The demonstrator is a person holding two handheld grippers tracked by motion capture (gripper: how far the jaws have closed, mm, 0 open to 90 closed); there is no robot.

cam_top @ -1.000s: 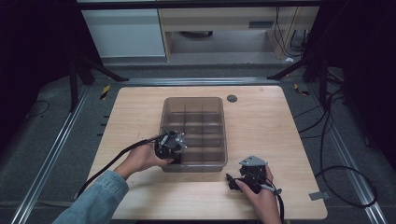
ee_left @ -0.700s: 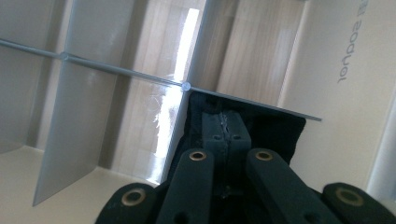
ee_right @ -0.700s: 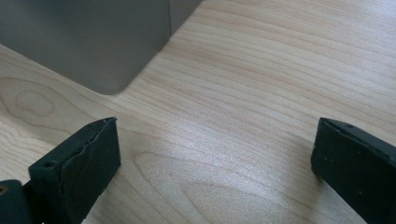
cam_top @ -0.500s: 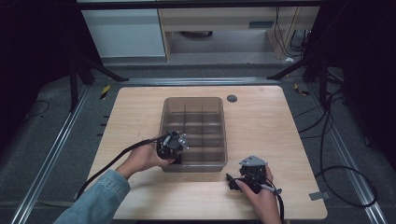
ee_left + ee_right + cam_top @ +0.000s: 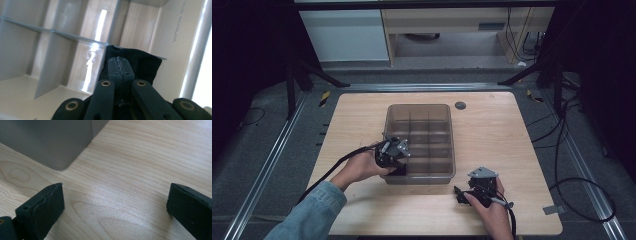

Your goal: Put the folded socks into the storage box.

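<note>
The black cloth (image 5: 140,62) sits in the near-left compartment of the clear divided bin (image 5: 422,177) on our pale wood table (image 5: 492,125), dark floor around. Our left gripper (image 5: 399,157) is pinching it; the right gripper (image 5: 460,192) rests spread nearby. Nothing has shifted since earlier.

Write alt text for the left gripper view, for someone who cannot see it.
The left gripper, its two black jaws closed together, reaches into a compartment of a clear plastic divided box where a piece of black cloth sits against the divider wall. Whether the jaws pinch the cloth cannot be told. Pale wood shows through the box's walls.
</note>
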